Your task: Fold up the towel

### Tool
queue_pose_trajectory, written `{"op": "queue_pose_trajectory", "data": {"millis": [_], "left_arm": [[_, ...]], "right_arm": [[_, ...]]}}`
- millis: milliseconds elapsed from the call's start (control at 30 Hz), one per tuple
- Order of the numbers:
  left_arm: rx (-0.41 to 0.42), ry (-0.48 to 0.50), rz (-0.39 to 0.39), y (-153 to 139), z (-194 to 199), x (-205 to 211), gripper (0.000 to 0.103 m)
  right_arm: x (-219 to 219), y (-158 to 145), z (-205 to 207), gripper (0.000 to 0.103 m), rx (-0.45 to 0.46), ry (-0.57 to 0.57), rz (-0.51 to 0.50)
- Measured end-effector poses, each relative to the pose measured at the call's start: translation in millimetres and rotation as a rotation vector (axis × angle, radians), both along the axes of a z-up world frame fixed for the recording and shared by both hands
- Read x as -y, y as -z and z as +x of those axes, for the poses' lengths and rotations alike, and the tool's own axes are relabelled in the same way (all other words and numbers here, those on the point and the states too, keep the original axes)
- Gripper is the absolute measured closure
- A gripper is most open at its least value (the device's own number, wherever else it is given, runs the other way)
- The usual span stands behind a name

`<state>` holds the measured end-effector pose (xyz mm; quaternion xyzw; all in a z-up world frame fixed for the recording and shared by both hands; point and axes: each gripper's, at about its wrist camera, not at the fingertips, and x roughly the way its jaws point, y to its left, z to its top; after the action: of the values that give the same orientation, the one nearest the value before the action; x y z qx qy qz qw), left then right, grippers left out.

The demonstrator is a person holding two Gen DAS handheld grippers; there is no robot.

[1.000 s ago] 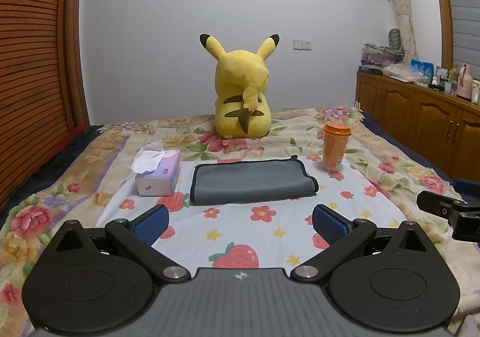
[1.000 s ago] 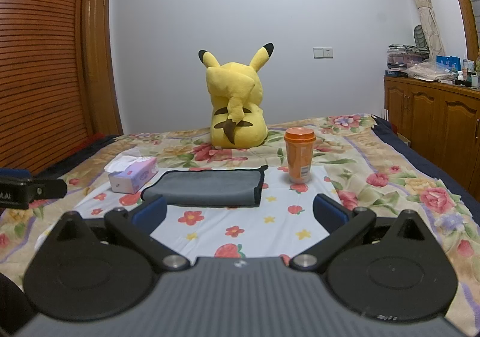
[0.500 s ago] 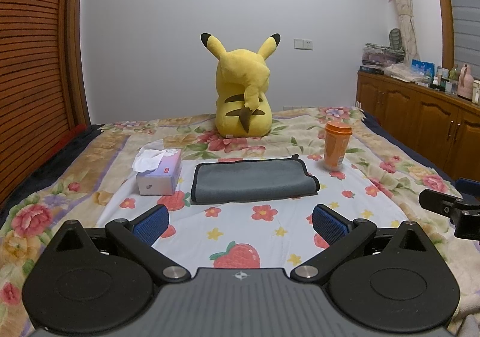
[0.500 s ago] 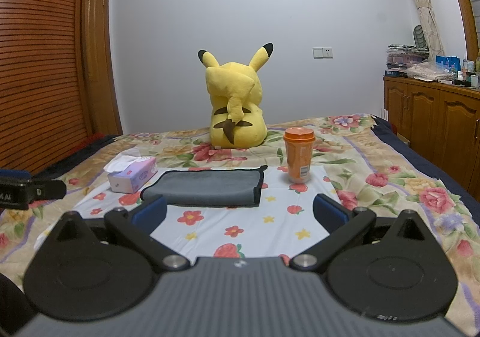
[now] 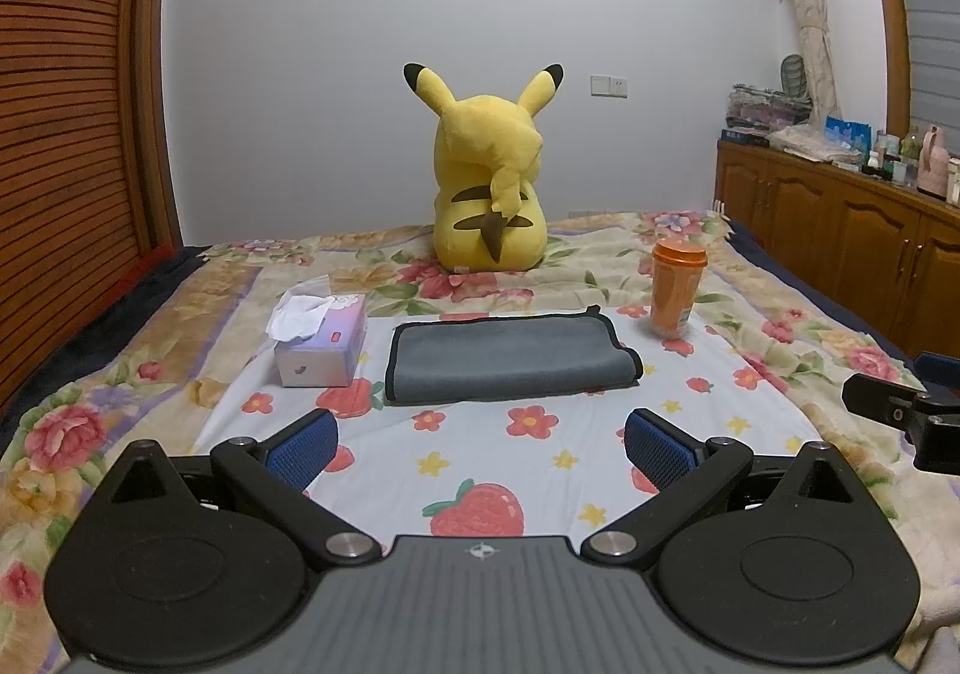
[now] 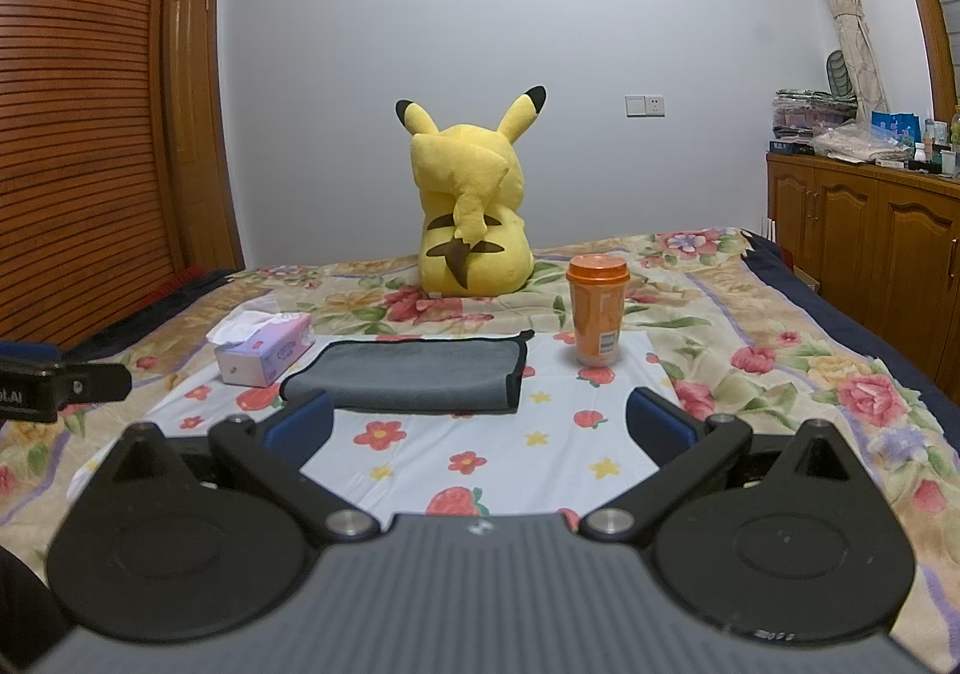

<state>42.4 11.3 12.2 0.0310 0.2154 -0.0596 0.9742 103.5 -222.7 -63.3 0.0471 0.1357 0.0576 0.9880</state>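
Note:
A grey towel with a black hem (image 5: 507,359) lies folded flat on the white floral cloth on the bed; it also shows in the right wrist view (image 6: 408,377). My left gripper (image 5: 480,449) is open and empty, a short way in front of the towel. My right gripper (image 6: 480,425) is open and empty, in front of the towel's right end. Each gripper's side shows in the other's view: the right one (image 5: 900,410) and the left one (image 6: 60,383).
A tissue box (image 5: 318,338) sits left of the towel and an orange cup (image 5: 678,287) to its right. A yellow Pikachu plush (image 5: 489,194) sits behind. A wooden wardrobe (image 5: 66,146) stands left, a cabinet (image 5: 852,230) right.
Both grippers have barely moved; the left view has drifted slightly back and up. The towel lies still.

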Motion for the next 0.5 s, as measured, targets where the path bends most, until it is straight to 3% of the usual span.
{"op": "queue_pose_trajectory", "data": {"millis": [500], "left_arm": [[-0.006, 0.001, 0.001, 5.3, 1.9, -6.0, 0.000]], "right_arm": [[0.0, 0.0, -0.1, 0.000, 0.000, 0.000, 0.000]]}}
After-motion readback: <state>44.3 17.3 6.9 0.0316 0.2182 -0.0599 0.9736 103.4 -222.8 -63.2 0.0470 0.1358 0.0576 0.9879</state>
